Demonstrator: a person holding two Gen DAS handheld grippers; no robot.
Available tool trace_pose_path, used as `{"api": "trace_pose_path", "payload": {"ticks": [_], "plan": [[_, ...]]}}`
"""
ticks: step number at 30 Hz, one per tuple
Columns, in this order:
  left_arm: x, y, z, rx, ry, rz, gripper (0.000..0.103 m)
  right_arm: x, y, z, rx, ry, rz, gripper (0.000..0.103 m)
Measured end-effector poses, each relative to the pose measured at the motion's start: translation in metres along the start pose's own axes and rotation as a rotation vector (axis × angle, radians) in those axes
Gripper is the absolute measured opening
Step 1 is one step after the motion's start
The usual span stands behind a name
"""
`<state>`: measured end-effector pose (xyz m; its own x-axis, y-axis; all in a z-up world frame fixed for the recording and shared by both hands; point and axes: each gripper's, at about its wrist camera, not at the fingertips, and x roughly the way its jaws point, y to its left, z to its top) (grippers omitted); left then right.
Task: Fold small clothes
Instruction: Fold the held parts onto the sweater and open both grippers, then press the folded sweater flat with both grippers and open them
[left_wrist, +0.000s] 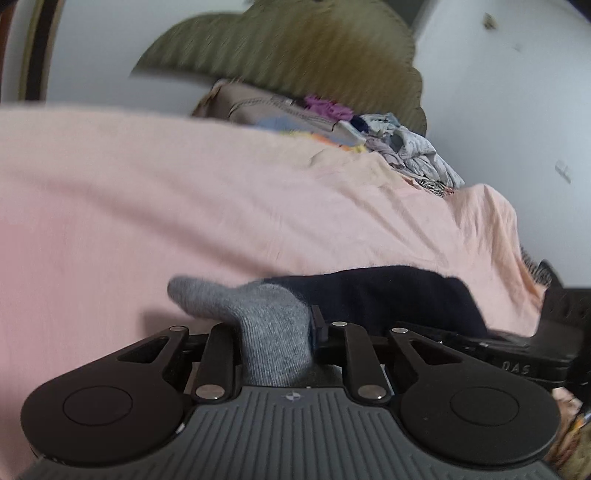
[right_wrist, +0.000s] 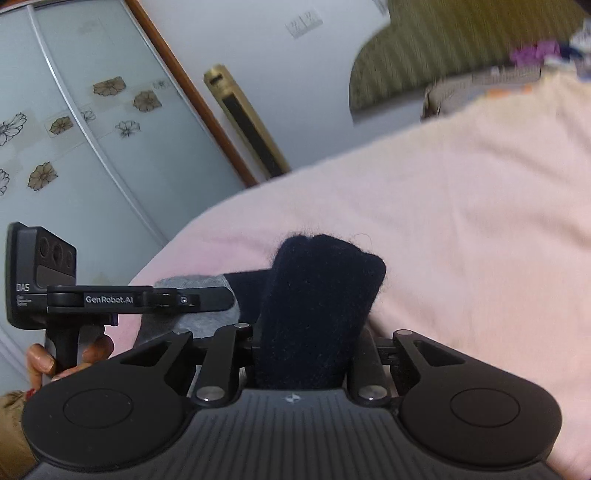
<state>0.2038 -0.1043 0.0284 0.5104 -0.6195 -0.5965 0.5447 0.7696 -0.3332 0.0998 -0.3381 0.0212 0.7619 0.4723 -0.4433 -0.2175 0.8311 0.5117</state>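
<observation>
A small sock lies stretched across the pink bedsheet (left_wrist: 166, 206); it has a grey toe (left_wrist: 266, 325) and a dark navy leg (left_wrist: 388, 295). My left gripper (left_wrist: 275, 332) is shut on the grey toe, which bulges up between the fingers. In the right wrist view the navy end (right_wrist: 321, 302) stands bunched between the fingers of my right gripper (right_wrist: 310, 339), which is shut on it. The left gripper (right_wrist: 218, 300) shows there at the left, over the grey part (right_wrist: 199, 321), with a hand (right_wrist: 40, 360) on its handle. The right gripper (left_wrist: 410, 329) shows side-on at the right of the left wrist view.
A pile of mixed small clothes (left_wrist: 406, 147) lies further back on the bed, in front of an olive striped cushion (left_wrist: 295, 55). Beyond the pink sheet (right_wrist: 480, 221) stand a sliding wardrobe door with flower prints (right_wrist: 92, 129) and a white wall (right_wrist: 277, 55).
</observation>
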Motion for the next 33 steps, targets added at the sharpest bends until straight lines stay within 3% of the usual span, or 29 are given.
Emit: {"api": "trace_pose_path", "payload": {"ticks": [3,4,6,8,10,11,19,25,30,33], "plan": [[0.02,-0.007,0.009,0.05,0.016,0.08,0.023,0.01,-0.011,0.006,0.072,0.006,-0.094,0.022],[0.028,-0.006,0.009,0.045,0.04,0.11,0.028,0.016,-0.018,0.006,0.123,0.031,-0.121,0.026],[0.037,-0.004,0.008,0.016,0.079,0.188,0.045,0.02,-0.029,0.0,0.185,0.056,-0.158,0.033],[0.028,-0.004,0.005,0.005,0.057,0.235,0.076,0.008,-0.032,-0.003,0.209,0.037,-0.153,0.046],[0.014,-0.007,0.002,0.013,0.018,0.257,0.089,-0.008,-0.033,-0.006,0.226,0.01,-0.175,0.062],[0.008,-0.009,0.0,0.015,0.011,0.266,0.089,-0.018,-0.034,-0.009,0.234,-0.005,-0.183,0.067],[-0.031,-0.019,-0.027,-0.041,0.052,0.223,0.09,-0.067,-0.02,-0.026,0.291,-0.016,-0.17,0.068],[-0.059,-0.013,-0.07,-0.132,0.129,0.073,0.09,-0.106,-0.011,-0.062,0.336,0.013,-0.12,0.068],[-0.078,-0.005,-0.114,-0.234,0.176,-0.105,0.088,-0.124,-0.003,-0.09,0.37,0.052,-0.028,0.079],[-0.086,-0.009,-0.125,-0.228,0.181,-0.131,0.065,-0.124,0.005,-0.102,0.336,0.08,-0.028,0.079]]}}
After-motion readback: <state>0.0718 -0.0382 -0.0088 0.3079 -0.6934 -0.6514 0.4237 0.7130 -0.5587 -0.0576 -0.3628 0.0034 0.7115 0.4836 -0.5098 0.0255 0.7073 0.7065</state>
